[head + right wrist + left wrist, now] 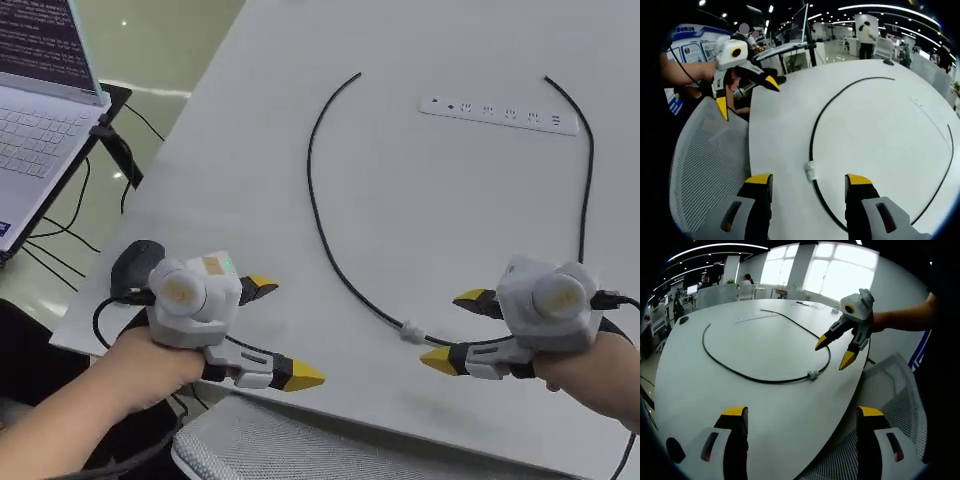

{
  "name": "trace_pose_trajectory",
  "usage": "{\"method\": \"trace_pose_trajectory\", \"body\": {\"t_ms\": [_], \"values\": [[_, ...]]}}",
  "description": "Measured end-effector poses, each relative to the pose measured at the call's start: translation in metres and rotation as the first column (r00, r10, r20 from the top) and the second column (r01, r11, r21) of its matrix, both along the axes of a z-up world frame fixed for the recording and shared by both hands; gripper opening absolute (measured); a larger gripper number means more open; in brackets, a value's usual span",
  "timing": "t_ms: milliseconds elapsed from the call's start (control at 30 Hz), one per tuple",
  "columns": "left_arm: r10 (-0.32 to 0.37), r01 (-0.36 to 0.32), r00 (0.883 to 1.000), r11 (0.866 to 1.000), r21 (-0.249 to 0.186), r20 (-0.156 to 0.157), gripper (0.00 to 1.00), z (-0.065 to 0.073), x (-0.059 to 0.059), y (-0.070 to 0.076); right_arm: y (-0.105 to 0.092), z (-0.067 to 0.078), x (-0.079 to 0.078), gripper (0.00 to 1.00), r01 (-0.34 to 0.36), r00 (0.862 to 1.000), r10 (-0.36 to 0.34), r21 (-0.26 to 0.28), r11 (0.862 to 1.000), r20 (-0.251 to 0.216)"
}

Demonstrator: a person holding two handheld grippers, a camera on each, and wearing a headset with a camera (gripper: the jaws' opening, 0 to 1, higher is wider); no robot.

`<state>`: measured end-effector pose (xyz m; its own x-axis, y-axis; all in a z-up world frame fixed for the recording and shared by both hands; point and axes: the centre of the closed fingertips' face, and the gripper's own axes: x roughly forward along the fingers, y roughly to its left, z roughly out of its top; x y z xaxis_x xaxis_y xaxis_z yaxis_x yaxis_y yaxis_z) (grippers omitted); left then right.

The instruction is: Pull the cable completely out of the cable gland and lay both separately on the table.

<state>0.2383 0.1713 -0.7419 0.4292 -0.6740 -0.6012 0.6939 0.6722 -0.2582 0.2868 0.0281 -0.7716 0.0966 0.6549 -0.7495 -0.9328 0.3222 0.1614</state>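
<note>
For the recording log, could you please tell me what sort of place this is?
Probably an open-plan office: an open laptop beside the large white table, a power strip on it, and a mesh office chair at its edge.

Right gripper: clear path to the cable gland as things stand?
Probably yes: the right gripper is open and the cable gland lies on the table just ahead of its jaws, nothing between.

Cable (318, 215) stretch hidden, probably behind right tool (440, 328).
</note>
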Motion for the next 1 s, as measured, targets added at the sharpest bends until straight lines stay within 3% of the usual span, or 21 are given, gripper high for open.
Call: {"method": "trace_pose_trajectory", "body": {"t_ms": [267,400,667,1000], "values": [[-0.014,0.014,1.000,1.000,-0.012,-0.009,0.89,-0.003,-0.005,-0.008,0.007,-0.016,0.003,0.47,-0.035,0.999,0.035,-0.043,0.998,-0.017],[-0.025,0.025,1.000,1.000,-0.015,-0.019,0.88,-0.006,-0.010,-0.011,0.007,-0.028,-0.001,0.42,-0.087,0.996,0.086,-0.101,0.991,-0.016],[-0.034,0.033,0.999,0.999,-0.013,-0.033,0.87,-0.011,-0.014,-0.009,0.008,-0.042,-0.004,0.31,-0.106,0.994,0.100,-0.138,0.985,-0.047],[-0.027,0.027,0.999,1.000,-0.016,-0.037,0.86,-0.009,-0.021,-0.008,0.013,-0.043,0.003,0.21,-0.101,0.995,0.097,-0.145,0.984,-0.039]]}}
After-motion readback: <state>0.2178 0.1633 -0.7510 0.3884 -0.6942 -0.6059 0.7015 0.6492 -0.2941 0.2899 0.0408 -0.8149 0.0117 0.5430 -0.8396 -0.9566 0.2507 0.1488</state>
